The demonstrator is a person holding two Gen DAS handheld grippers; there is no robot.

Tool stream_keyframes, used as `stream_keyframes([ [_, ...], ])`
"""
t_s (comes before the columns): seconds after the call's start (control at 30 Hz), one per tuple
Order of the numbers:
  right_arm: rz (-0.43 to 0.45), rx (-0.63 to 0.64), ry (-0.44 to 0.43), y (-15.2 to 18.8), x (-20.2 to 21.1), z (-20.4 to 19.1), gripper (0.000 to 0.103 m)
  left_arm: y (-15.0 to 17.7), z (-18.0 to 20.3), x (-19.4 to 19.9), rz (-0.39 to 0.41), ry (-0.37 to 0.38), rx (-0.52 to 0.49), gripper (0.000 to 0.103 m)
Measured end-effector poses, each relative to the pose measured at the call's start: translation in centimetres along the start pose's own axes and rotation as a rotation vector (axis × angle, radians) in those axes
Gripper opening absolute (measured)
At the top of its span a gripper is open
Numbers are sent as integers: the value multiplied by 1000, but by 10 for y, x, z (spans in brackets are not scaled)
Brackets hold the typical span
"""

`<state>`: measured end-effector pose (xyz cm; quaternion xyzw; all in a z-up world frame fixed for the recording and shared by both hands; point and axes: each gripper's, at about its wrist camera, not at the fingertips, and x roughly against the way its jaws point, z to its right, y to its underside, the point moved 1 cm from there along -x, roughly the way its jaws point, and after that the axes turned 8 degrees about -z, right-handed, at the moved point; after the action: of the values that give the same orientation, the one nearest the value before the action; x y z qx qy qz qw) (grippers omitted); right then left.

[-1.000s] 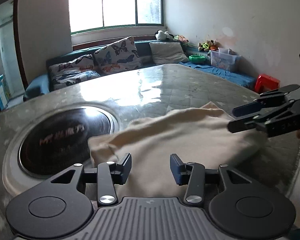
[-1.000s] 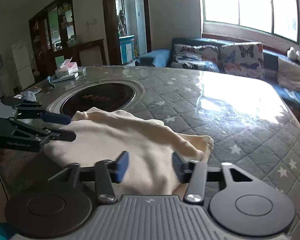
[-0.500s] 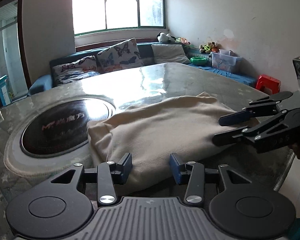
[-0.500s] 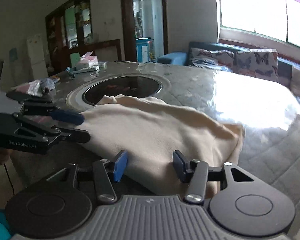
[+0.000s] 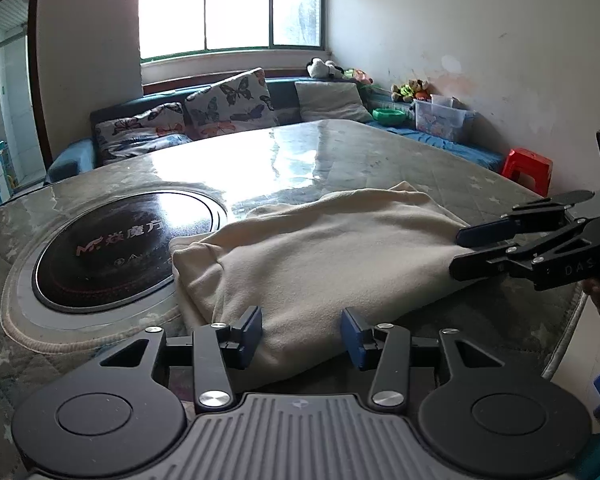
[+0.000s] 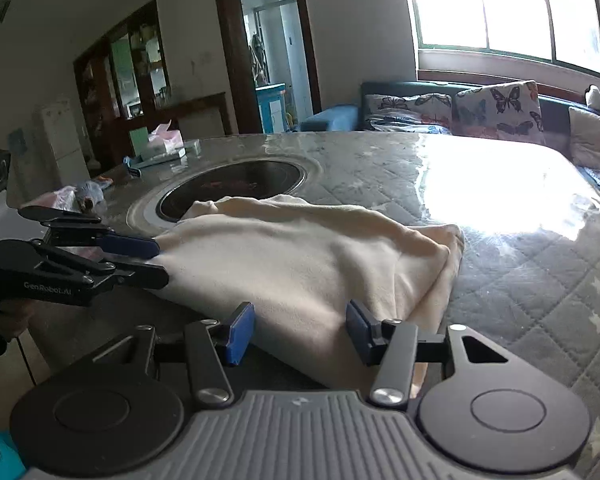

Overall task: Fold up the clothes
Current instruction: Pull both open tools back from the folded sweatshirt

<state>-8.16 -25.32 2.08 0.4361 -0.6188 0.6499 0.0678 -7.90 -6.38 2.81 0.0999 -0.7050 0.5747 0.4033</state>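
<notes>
Both tongs tilt downward at the near edge of the surface [image 5: 380, 152]. The left tongs [image 5: 301, 334] are opening, the cream garment's [image 5: 320, 256] near hem between their pads without pressure. The right tongs [image 6: 300, 330] stand apart astride its other corner. The garment lies folded beside the round cooktop [image 5: 124, 248].

Near hem of the cream garment [image 5: 320, 264] behind gripper bodies

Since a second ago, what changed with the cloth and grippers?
The cloth settled flatter onto the table. The left gripper is opening slightly; the right gripper came lower. Both stay at the cloth's near edge, gripping nothing.
</notes>
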Motion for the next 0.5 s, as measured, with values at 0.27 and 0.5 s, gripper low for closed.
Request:
stream_keyframes([
  [0.27, -8, 3, -8, -6, 1, 0, 53, -9, -17, 9, -45, -53, -88, 53],
  [0.5, -19, 36, -7, -6, -1, -3, 55, -22, -48, 15, -79, -132, -153, 54],
])
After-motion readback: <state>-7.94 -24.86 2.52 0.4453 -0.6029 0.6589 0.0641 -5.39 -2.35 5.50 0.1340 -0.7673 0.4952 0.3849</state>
